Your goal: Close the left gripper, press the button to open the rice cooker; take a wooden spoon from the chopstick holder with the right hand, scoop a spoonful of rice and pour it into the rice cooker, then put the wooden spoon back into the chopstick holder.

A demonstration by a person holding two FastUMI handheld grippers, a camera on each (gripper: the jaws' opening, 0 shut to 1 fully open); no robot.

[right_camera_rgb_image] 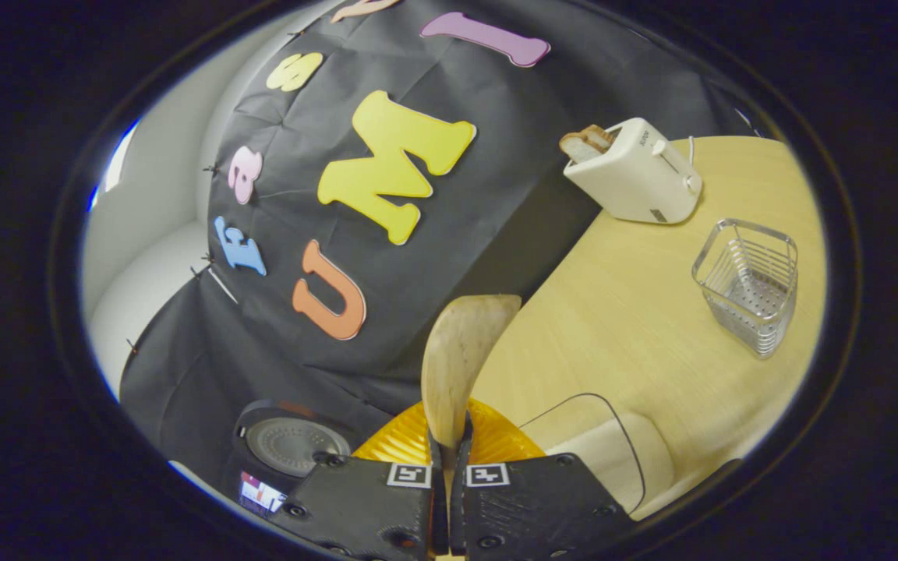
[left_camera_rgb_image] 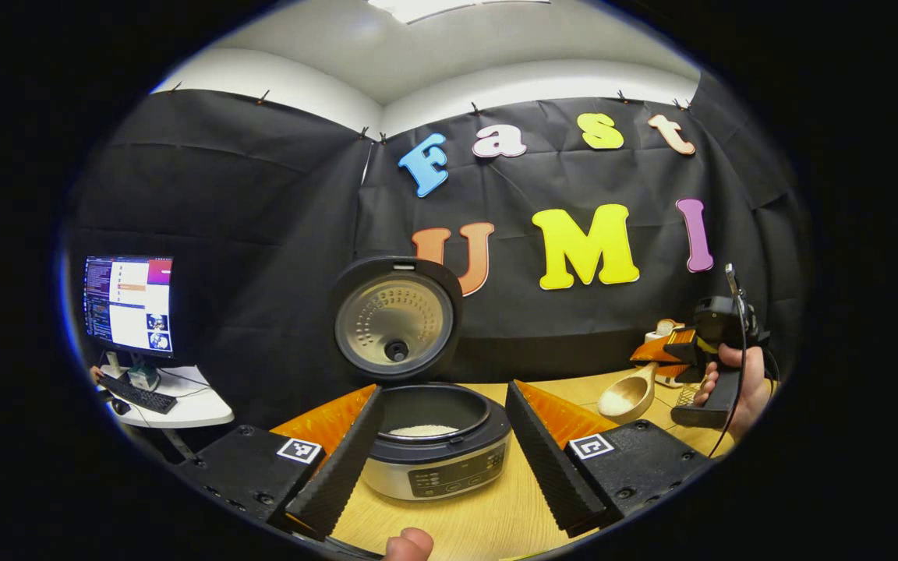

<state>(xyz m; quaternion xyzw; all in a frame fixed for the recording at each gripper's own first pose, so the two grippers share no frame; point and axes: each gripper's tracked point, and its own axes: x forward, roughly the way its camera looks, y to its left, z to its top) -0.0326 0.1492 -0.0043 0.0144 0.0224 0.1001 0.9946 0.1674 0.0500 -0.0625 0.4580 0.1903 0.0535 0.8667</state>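
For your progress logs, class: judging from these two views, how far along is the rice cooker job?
Done: the rice cooker has its lid up, with rice already inside. In hand: the right gripper clamps the wooden spoon, loaded with rice, beside the cooker. Left: pour it in, then return the spoon to the wire chopstick holder.

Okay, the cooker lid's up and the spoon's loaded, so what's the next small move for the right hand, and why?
Probably carry the wooden spoon leftward until its bowl is over the open rice cooker, then tip it. The right hand-held gripper is clamped on the handle, rice sits in the bowl, and the spoon hangs to the right of the pot, not above it.
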